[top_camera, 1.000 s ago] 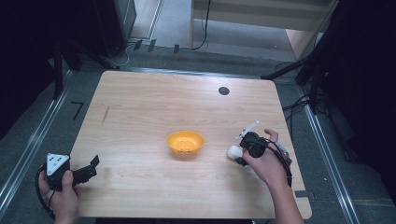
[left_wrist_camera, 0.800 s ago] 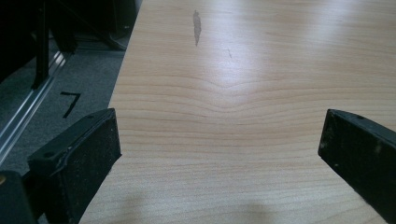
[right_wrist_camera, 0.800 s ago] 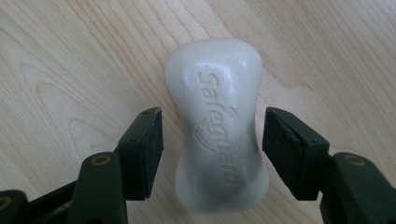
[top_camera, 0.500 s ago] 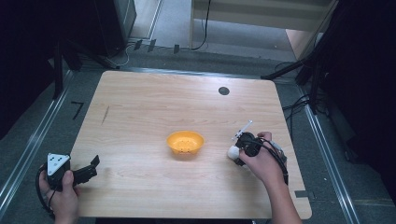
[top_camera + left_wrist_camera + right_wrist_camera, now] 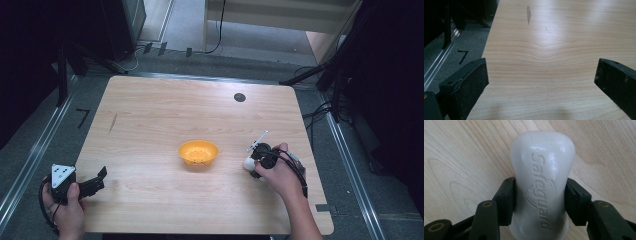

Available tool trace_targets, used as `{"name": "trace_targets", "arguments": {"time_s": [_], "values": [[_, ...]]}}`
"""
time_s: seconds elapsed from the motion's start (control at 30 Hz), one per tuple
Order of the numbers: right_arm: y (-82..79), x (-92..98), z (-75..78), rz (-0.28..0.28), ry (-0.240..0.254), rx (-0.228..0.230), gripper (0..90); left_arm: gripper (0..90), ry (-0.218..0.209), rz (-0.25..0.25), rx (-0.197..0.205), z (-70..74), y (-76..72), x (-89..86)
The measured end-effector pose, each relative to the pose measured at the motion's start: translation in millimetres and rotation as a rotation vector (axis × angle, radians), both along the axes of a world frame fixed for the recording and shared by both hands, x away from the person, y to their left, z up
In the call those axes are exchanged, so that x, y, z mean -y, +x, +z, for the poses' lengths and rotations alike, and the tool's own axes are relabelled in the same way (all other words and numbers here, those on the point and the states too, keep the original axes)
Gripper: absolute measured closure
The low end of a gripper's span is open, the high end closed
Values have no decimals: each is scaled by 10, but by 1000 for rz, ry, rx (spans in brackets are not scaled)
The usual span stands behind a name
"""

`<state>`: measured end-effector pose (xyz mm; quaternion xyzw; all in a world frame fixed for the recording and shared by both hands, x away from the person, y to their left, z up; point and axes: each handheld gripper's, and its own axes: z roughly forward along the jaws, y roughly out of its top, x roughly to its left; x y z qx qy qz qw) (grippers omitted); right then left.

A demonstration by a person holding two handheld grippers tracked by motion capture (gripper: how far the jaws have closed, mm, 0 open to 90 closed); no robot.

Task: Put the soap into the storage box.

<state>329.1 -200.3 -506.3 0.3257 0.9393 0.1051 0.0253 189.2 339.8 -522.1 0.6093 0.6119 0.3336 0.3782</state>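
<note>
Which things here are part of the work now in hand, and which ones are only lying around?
Part of the work:
- white soap bar, embossed "Safeguard", clamped at its sides by the right gripper
- orange bowl, probably where the soap goes

Only lying around:
- left gripper, jaws wide apart over bare table
- small black round disc near the table's far edge

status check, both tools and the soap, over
Right tool shut on white soap bar, at table level. Left tool open, idle at table's near-left edge. Orange bowl left of soap, path clear.
</note>
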Motion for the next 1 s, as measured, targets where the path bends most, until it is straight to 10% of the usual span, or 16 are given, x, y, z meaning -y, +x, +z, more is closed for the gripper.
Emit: {"name": "trace_targets", "arguments": {"time_s": [1.0], "values": [[-1,-20,1,60,8,6,502,0,-3,-4,3,-1,0,-4]]}}
